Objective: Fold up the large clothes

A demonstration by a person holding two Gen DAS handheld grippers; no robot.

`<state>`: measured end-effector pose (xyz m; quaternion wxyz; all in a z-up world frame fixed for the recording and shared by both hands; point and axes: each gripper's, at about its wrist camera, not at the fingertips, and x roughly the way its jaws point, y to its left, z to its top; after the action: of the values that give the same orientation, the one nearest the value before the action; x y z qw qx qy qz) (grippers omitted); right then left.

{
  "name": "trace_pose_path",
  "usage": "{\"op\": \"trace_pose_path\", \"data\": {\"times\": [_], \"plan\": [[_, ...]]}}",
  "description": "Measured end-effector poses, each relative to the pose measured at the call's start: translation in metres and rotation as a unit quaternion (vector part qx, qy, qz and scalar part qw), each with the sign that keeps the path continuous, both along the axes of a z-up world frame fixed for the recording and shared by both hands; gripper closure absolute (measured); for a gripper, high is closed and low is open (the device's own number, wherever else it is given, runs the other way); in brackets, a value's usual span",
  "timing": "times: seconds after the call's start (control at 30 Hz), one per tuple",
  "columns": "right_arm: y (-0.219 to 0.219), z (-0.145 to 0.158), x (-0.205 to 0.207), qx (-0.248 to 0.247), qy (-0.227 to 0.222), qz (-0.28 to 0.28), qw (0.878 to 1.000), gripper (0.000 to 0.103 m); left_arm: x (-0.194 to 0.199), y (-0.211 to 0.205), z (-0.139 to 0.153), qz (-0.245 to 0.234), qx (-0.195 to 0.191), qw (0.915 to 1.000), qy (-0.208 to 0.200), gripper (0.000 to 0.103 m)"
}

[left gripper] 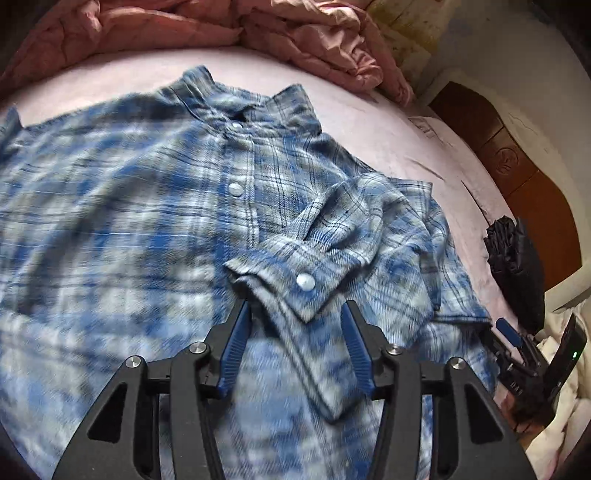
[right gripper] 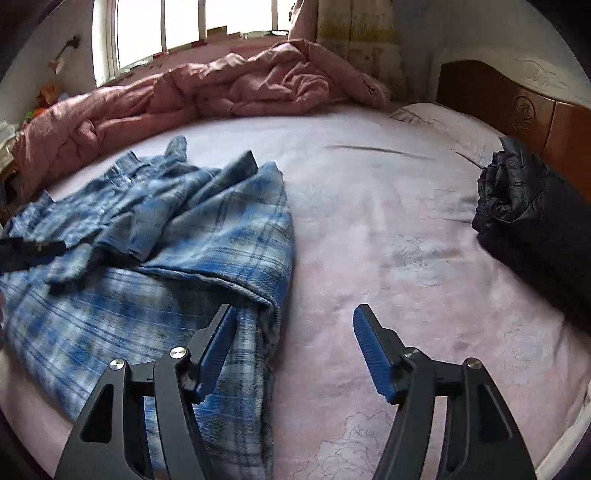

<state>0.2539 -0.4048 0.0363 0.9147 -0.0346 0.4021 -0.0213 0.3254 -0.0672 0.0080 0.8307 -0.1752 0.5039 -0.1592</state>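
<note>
A blue plaid button shirt [left gripper: 140, 206] lies front-up on the pink bed sheet [left gripper: 399, 122], collar at the far side. One sleeve is folded across the front, its cuff [left gripper: 295, 291] with a white snap lying between the open fingers of my left gripper [left gripper: 295, 314], which hovers just above it. The shirt also shows in the right wrist view [right gripper: 155, 251]. My right gripper [right gripper: 295, 317] is open and empty at the shirt's right edge, its left finger over the fabric, its right finger over bare sheet [right gripper: 388, 240]. It also shows in the left wrist view [left gripper: 513, 339].
A crumpled pink quilt [right gripper: 229, 88] lies along the far side of the bed. A folded black jacket [right gripper: 532, 218] sits at the right by the wooden headboard [right gripper: 517, 103]. A window [right gripper: 192, 26] is behind the bed. White fabric [left gripper: 561, 406] lies at the right edge.
</note>
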Motion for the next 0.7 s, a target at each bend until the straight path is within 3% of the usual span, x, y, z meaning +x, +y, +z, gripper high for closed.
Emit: {"op": "trace_pose_path", "data": {"times": [0.1,0.2,0.23,0.27,0.3,0.37,0.4,0.53,0.6,0.7], "plan": [[0.014,-0.005,0.015,-0.015,0.005,0.009,1.0,0.035,0.013,-0.001,-0.007,0.015,-0.014,0.9997,0.012,0.047],[0.034,-0.005,0.034,-0.065,-0.012,-0.017,0.998,0.035,0.021,-0.012,-0.005,0.003,0.006,0.9999,-0.01,0.051],[0.04,-0.005,0.039,-0.08,-0.018,-0.027,0.996,0.035,0.023,-0.018,-0.005,-0.01,0.026,0.9994,-0.019,0.074],[0.045,-0.002,0.043,-0.103,-0.031,-0.045,0.993,0.035,0.025,-0.022,-0.006,-0.016,0.047,0.9985,-0.023,0.088],[0.045,0.002,0.043,-0.105,-0.042,-0.055,0.992,0.035,0.025,-0.024,-0.006,-0.017,0.05,0.9983,-0.025,0.092],[0.038,0.009,0.043,-0.094,-0.06,-0.079,0.991,0.035,0.024,-0.019,0.004,-0.004,0.042,0.998,-0.046,0.093],[0.031,0.011,0.041,-0.099,-0.063,-0.103,0.988,0.035,0.023,-0.015,0.013,0.01,0.056,0.9962,-0.065,0.094],[0.008,0.004,0.041,-0.107,-0.045,-0.146,0.983,0.035,0.021,0.007,0.053,0.064,0.154,0.9762,-0.139,0.094],[-0.005,-0.002,0.042,-0.085,-0.029,-0.158,0.983,0.035,0.026,0.024,0.066,0.075,0.188,0.9682,-0.148,0.094],[-0.009,-0.005,0.043,-0.059,-0.021,-0.149,0.987,0.035,0.034,0.047,0.07,0.093,0.213,0.9629,-0.137,0.094]]}}
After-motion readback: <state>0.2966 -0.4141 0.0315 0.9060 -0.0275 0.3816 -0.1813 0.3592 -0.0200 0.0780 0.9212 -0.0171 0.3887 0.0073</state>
